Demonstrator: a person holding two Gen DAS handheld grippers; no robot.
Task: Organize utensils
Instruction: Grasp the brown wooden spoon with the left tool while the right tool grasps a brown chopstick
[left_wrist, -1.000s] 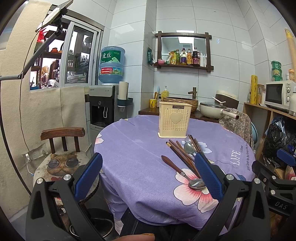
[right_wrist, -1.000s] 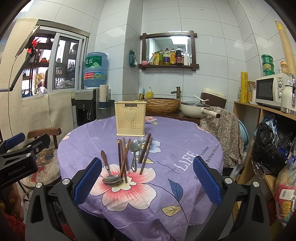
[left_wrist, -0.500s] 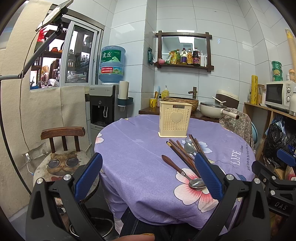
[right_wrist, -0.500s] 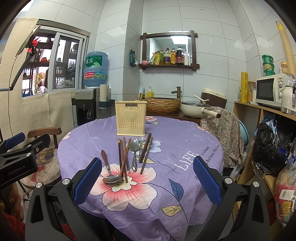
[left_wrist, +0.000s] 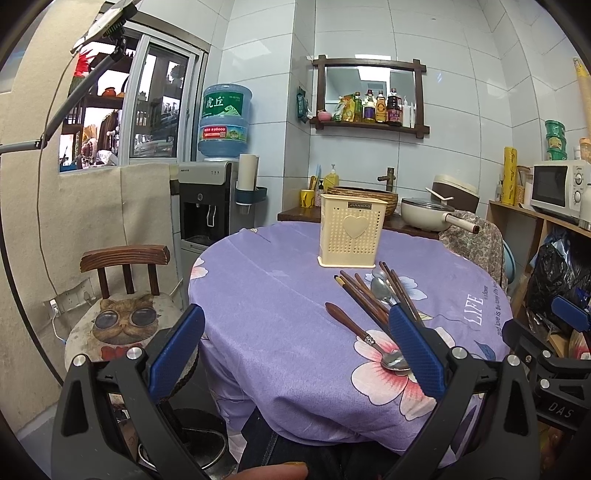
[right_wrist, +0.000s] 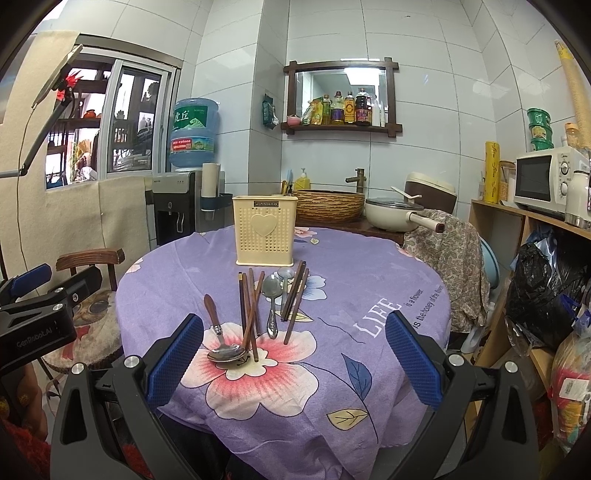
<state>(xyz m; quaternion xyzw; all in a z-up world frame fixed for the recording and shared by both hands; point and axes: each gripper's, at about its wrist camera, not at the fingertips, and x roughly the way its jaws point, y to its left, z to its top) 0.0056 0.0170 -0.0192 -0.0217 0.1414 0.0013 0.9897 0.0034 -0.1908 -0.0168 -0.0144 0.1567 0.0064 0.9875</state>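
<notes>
A cream perforated utensil holder (right_wrist: 264, 232) (left_wrist: 351, 232) with a heart on its front stands upright at the far side of the round table. In front of it lie several brown chopsticks (right_wrist: 248, 306) (left_wrist: 364, 299), a wooden-handled spoon (right_wrist: 218, 332) (left_wrist: 364, 338) and a metal spoon (right_wrist: 272, 295) (left_wrist: 382, 288), loosely piled on the purple floral tablecloth (right_wrist: 369, 295). My right gripper (right_wrist: 293, 347) hangs open near the table's front edge, short of the pile. My left gripper (left_wrist: 295, 343) is open too, left of the pile, its right finger (left_wrist: 413, 347) overlapping the spoon bowl in view.
A wooden chair with a cat cushion (left_wrist: 125, 321) stands left of the table. A cloth-draped chair (right_wrist: 447, 258) sits at the far right. Behind are a water dispenser (right_wrist: 181, 206), a counter with a basket and pan (right_wrist: 391, 218), and shelves with a microwave (right_wrist: 543, 181).
</notes>
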